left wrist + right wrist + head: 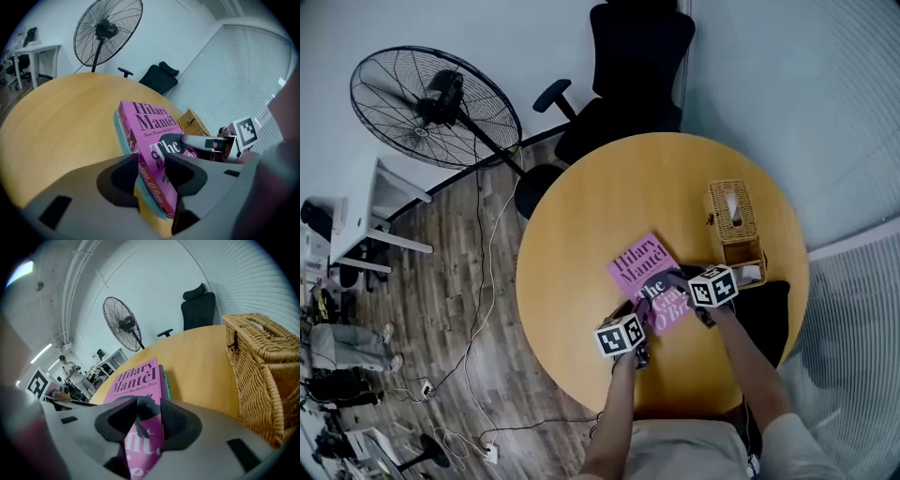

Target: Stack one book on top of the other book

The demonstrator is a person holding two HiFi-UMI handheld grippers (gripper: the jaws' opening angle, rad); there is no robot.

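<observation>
Left gripper (151,164) and right gripper (149,416) are pinching pink book (647,277) atop teal book (166,380); squaring edges before release looks wise.

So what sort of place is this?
Most likely an office or small meeting room: a black swivel chair at a round wooden table, with a pedestal fan standing nearby.

Head view: camera on your head looks steeply down from well above round table (619,187); fan (431,108) and office chair (628,75) at frame top.
Left gripper view: low, close on pink book (150,126), faces across tabletop toward fan and chair.
Right gripper view: equally low and close, wicker basket (262,376) at right.
All three views share book, table, fan, chair, basket.
</observation>
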